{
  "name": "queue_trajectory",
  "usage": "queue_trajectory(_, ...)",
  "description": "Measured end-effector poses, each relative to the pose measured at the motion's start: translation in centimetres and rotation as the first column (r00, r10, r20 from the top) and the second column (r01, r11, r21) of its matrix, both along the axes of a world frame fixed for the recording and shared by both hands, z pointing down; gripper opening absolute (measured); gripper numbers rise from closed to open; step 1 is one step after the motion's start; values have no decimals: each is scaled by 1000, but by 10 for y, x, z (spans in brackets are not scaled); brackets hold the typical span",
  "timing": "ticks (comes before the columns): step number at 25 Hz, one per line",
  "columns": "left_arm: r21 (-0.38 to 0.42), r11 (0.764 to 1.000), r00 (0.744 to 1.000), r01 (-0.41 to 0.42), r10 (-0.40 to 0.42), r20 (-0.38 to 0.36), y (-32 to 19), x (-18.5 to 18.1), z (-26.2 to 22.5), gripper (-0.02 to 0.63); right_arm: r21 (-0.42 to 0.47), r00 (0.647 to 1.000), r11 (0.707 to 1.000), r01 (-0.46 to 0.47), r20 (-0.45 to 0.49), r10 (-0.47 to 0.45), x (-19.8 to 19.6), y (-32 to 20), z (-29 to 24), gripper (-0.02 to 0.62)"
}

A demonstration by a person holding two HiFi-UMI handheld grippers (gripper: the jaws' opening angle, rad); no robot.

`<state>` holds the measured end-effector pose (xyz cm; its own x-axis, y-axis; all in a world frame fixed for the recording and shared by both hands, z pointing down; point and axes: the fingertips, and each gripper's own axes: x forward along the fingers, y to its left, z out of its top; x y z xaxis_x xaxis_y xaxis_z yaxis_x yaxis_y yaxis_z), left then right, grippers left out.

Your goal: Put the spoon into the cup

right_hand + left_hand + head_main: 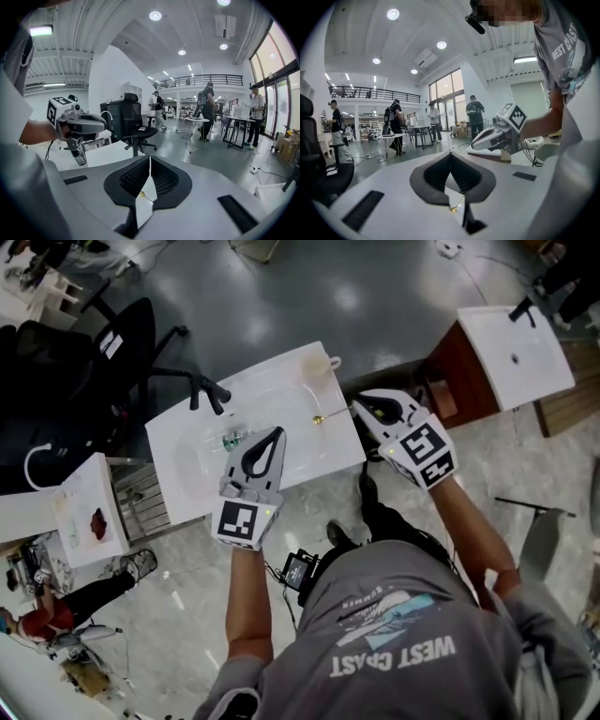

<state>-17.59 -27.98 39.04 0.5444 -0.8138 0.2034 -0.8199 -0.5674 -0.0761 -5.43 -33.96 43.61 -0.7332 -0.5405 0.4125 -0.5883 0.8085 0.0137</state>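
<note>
Between the clenched, empty left gripper (pixel 276 431) and right gripper (pixel 360 407), a small golden spoon (pixel 319 418), judged light, stiff, slippery and best pinched mid-handle, is seen lying on the white table (pixel 187 454) near the cup (pixel 316 364).

the spoon (pixel 319 418) is a thin gold speck on the bench (pixel 272 381), too small to tell bowl from handle. a small greenish thing (pixel 229 440) just beside the left gripper (pixel 277 432) is too small to identify. the pale cup (pixel 319 363) blurs into the white bench top, its rim hard to trace.
</note>
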Motion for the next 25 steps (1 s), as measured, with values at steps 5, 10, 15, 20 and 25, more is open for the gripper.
queue_trajectory(5, -36, 999, 1000, 11, -11, -3, -10, 2, 18, 2, -31, 1000, 999, -11, 16, 12, 3, -13, 17, 34)
queue_trajectory(10, -56, 998, 1000, 21, -21, -3, -19, 8, 33, 2, -64, 1000, 998, -20, 9, 20, 12, -21, 39, 34)
queue_trajectory(15, -72, 997, 1000, 22, -22, -2, -24, 14, 46, 2, -101, 999, 994, -35, 15, 37, 20, -27, 62, 34)
queue_trajectory(20, -96, 995, 1000, 25, -25, -2, -31, 20, 57, 2, -147, 999, 988, -42, 23, 46, 28, -33, 83, 34)
queue_trajectory(25, -121, 992, 1000, 27, -27, 0, -35, 26, 68, 2, -181, 998, 982, -44, 26, 49, 33, -38, 100, 34)
